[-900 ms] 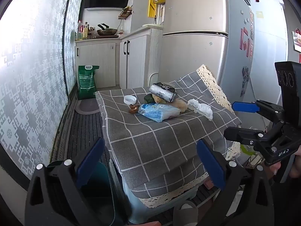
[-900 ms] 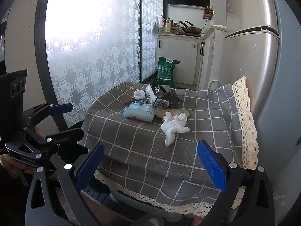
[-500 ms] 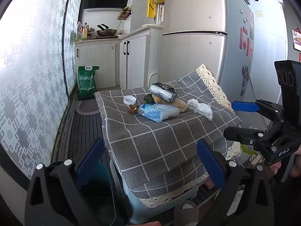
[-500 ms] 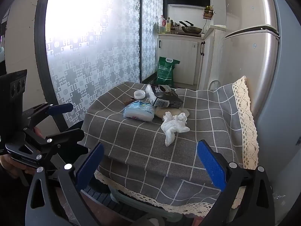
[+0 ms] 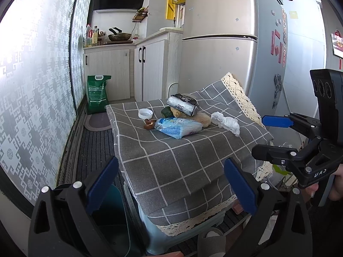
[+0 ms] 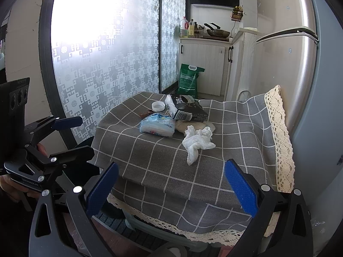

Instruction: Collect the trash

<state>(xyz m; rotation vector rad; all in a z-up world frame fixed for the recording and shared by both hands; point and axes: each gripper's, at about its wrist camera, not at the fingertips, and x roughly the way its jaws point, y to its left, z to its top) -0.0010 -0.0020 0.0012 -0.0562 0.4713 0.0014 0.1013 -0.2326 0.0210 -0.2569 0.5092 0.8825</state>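
The left tongs are being held wide open with nothing between the blue pads, short of the near edge of the counter, which is being covered by a grey checked cloth with a lace border. The right tongs are likewise being held fully open and empty, above the near edge of the same cloth; in the left wrist view they are being seen from the side at the right, gripped by a hand.

The trash is being left in a cluster on the far half of the counter. A crumpled white tissue is lying nearest the right tongs, apart from both pairs. Just beside it a blue and white plastic packet is lying flat, and behind that a black and white bag is resting tilted on a pale, rounded lump and a green piece. A small white cap is sitting near the far left corner, with a small brown scrap just beside it.

A dark green bin is being seen on the floor at the counter's left, below the left tongs. A silver fridge is standing behind the counter, and a green sack is leaning by the white cabinets.
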